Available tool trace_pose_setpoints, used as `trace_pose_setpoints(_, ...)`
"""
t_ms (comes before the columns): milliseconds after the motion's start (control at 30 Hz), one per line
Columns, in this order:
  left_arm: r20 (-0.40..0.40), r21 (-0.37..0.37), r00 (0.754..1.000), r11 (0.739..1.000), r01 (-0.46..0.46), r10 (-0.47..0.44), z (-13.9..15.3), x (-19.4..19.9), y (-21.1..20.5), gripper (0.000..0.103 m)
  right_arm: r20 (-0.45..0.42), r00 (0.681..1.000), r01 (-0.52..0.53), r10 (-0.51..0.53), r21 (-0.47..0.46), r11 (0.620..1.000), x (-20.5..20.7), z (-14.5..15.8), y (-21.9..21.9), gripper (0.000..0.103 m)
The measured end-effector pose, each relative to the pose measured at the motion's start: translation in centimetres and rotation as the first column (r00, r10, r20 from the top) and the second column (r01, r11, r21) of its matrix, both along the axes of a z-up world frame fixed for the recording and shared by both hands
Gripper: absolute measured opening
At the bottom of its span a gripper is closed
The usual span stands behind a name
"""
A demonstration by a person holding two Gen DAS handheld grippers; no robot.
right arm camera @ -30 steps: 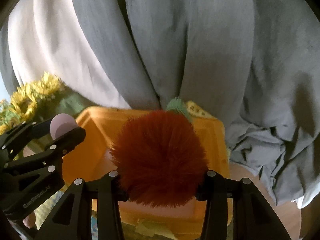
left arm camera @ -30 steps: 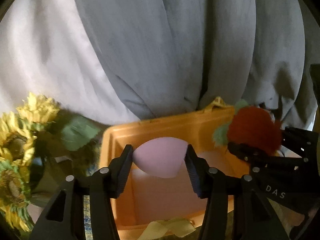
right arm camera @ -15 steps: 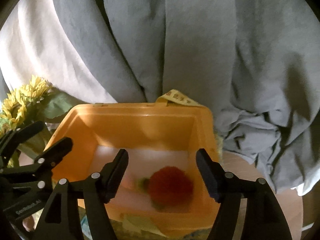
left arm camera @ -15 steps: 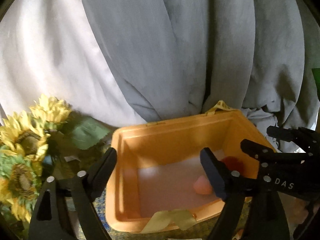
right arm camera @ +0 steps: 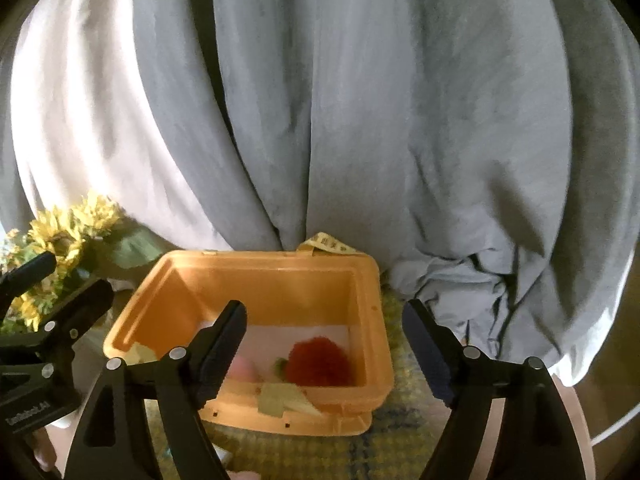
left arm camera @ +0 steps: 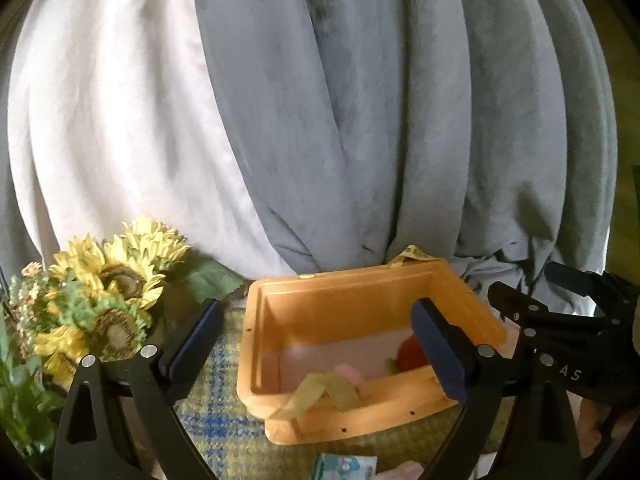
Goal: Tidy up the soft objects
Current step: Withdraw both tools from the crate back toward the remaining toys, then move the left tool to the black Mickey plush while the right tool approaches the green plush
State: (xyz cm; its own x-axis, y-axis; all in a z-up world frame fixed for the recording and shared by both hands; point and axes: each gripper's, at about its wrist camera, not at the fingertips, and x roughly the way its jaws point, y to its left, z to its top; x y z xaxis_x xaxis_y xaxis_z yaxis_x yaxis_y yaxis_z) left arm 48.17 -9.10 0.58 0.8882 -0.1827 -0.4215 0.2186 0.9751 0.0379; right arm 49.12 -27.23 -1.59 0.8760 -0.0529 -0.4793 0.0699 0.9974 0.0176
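Observation:
An orange plastic bin [left arm camera: 340,300] [right arm camera: 368,280] stands on a yellow-and-blue plaid cloth. Inside it lie a fuzzy red strawberry toy [right arm camera: 318,362] [left arm camera: 410,354] with a green cap and a pale pink sponge [right arm camera: 246,369] [left arm camera: 348,372], side by side on the white floor. My left gripper [left arm camera: 318,338] hangs in front of the bin, its jaws opening, nothing between them. My right gripper [right arm camera: 324,346] is likewise back from the bin, jaws opening and empty. Each gripper shows at the edge of the other's view.
Artificial sunflowers [left arm camera: 108,300] [right arm camera: 60,240] stand left of the bin. Grey and white curtains [left arm camera: 320,120] hang close behind it. Strips of yellow tape [left arm camera: 324,394] cling to the bin's front rim. A small teal packet [left arm camera: 344,466] lies on the plaid cloth [left arm camera: 216,420] near me.
Both grippers let go: the pink sponge and red strawberry toy dropped into the bin. Both grippers then widened and drew back and up, so the bin looks smaller and lower.

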Motion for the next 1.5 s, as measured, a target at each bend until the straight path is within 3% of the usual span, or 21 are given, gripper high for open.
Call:
trace_pose_setpoints(367, 0.034, -0.021, 0.999, 0.999, -0.025, 0.025, 0.2, -6.3, 0.8, 0.097, 0.083, 0.996, 0.036, -0.036, 0.004, 0.999, -6.9, 1.1, -0.4, 0.084)
trace_pose_setpoints(800, 0.01, -0.003, 0.999, 0.999, -0.045, 0.045, -1.1, -12.5, 1.1, 0.097, 0.088, 0.996, 0.022, -0.024, 0.016, 1.0, -12.8, -0.1, -0.2, 0.084)
trace_pose_setpoints(1500, -0.167, -0.028, 0.985, 0.999, -0.037, 0.032, -6.5, -16.7, 0.9, 0.097, 0.009, 1.0, -0.004, 0.004, 0.034, 0.999, -17.9, -4.1, -0.2, 0.084)
